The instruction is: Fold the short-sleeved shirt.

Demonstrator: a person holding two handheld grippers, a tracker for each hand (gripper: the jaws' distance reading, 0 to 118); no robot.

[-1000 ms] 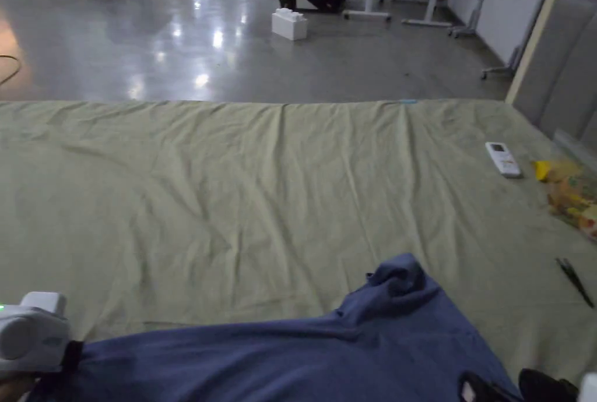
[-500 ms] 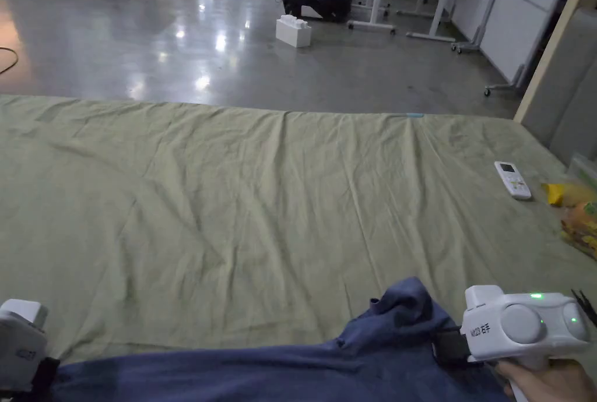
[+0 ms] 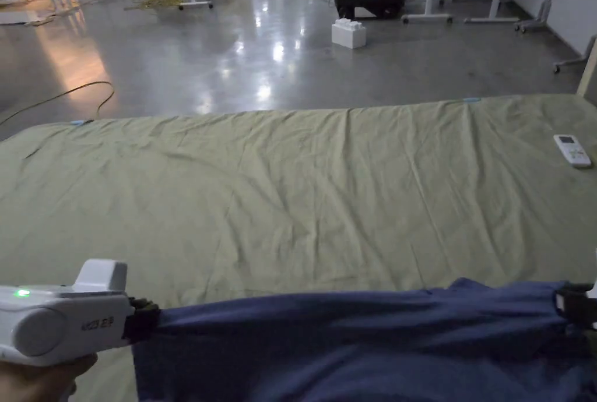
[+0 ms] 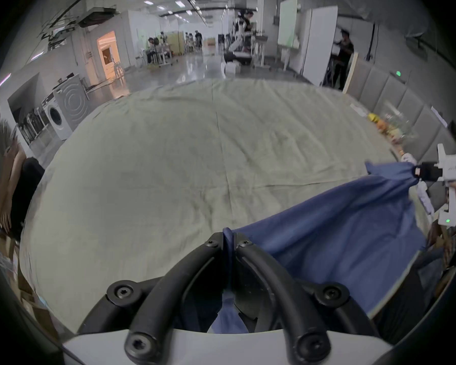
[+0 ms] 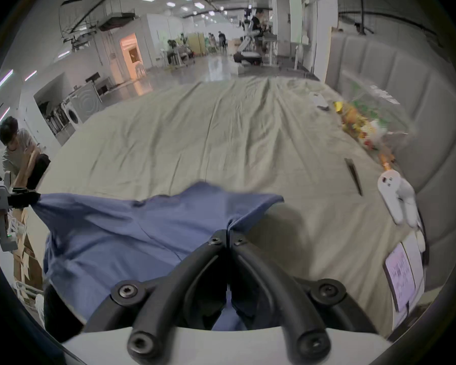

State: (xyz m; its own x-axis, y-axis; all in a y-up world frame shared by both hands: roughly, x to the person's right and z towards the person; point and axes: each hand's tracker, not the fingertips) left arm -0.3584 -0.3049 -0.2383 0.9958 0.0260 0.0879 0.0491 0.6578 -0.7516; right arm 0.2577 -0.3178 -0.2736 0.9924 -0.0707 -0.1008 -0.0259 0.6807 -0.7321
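Blue shirt stretched between two clenched grippers along the bottom of the head view.

The left gripper, at the lower left of the head view, has both jaws pinched on one end of the shirt; in its own view a fold of blue cloth stands clamped between the black jaws at lower centre; the right gripper is likewise clenched on the shirt's other end, jaws pressed together at lower centre of its view, and sits at the lower right edge of the head view; the shirt hangs taut between them over the near edge of the green sheet; a white remote lies on the sheet at the right edge; colourful packets lie at the upper right of the right gripper view, with a thin dark tool just below them.
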